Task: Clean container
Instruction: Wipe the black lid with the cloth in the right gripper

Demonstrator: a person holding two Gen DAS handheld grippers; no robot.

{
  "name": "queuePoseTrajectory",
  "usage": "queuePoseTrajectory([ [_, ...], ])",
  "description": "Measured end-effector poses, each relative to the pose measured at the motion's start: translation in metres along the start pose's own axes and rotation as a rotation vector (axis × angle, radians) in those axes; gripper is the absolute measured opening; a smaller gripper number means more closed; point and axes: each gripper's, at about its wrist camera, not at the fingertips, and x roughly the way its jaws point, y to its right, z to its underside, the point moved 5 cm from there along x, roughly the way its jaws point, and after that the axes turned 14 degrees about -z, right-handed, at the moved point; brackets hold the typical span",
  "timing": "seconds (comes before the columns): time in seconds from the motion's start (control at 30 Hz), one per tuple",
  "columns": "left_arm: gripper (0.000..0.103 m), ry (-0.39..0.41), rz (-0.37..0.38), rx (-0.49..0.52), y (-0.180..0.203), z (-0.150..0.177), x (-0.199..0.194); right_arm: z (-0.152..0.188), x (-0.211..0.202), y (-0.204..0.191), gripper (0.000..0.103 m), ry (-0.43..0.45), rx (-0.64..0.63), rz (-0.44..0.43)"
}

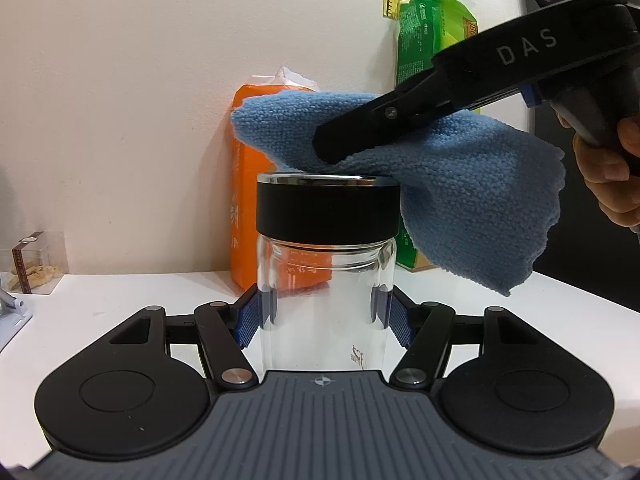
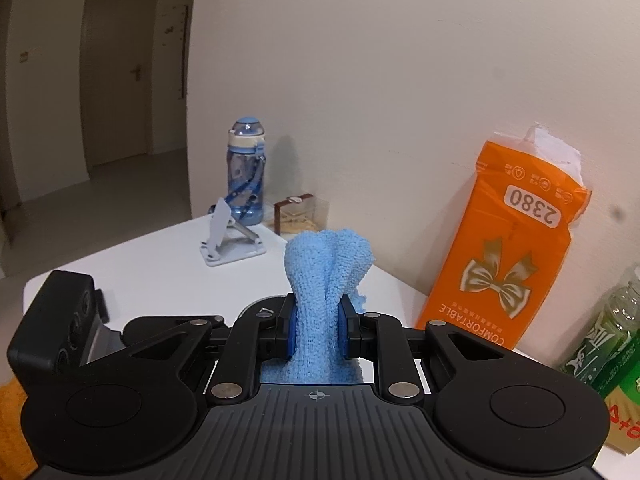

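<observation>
A clear glass jar (image 1: 326, 300) with a black lid (image 1: 328, 210) stands upright on the white table. My left gripper (image 1: 325, 320) is shut on the jar's lower body, blue pads on both sides. My right gripper (image 1: 332, 148) comes in from the upper right, shut on a blue cloth (image 1: 460, 184), which rests on the lid's top and drapes down its right side. In the right wrist view the gripper (image 2: 317, 328) pinches the bunched blue cloth (image 2: 328, 276) between its pads; the jar is hidden below.
An orange tissue pack (image 1: 246, 200) (image 2: 508, 260) and a green pack (image 1: 428, 36) stand against the wall behind the jar. A blue water bottle (image 2: 245, 172), a phone stand (image 2: 230, 236) and a small clear box (image 2: 300, 214) sit at the table's far left. Green bottles (image 2: 612, 332) stand at the right.
</observation>
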Motion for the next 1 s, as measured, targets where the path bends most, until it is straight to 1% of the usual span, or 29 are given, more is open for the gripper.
queuePoseTrajectory([
  [0.3, 0.078, 0.001, -0.004, -0.001, -0.004, -0.001, -0.001, 0.002, -0.004, -0.014, 0.017, -0.001, -0.040, -0.008],
  [0.6, 0.078, 0.004, -0.003, 0.008, -0.003, 0.001, -0.002, -0.004, 0.007, -0.036, 0.017, -0.010, -0.096, -0.045],
  [0.77, 0.078, 0.005, 0.000, 0.008, -0.003, 0.001, -0.002, -0.006, 0.013, -0.034, 0.017, -0.006, -0.091, -0.044],
  [1.0, 0.078, 0.010, 0.003, 0.021, -0.002, 0.003, -0.003, -0.005, 0.010, -0.024, 0.017, 0.005, -0.069, -0.024],
])
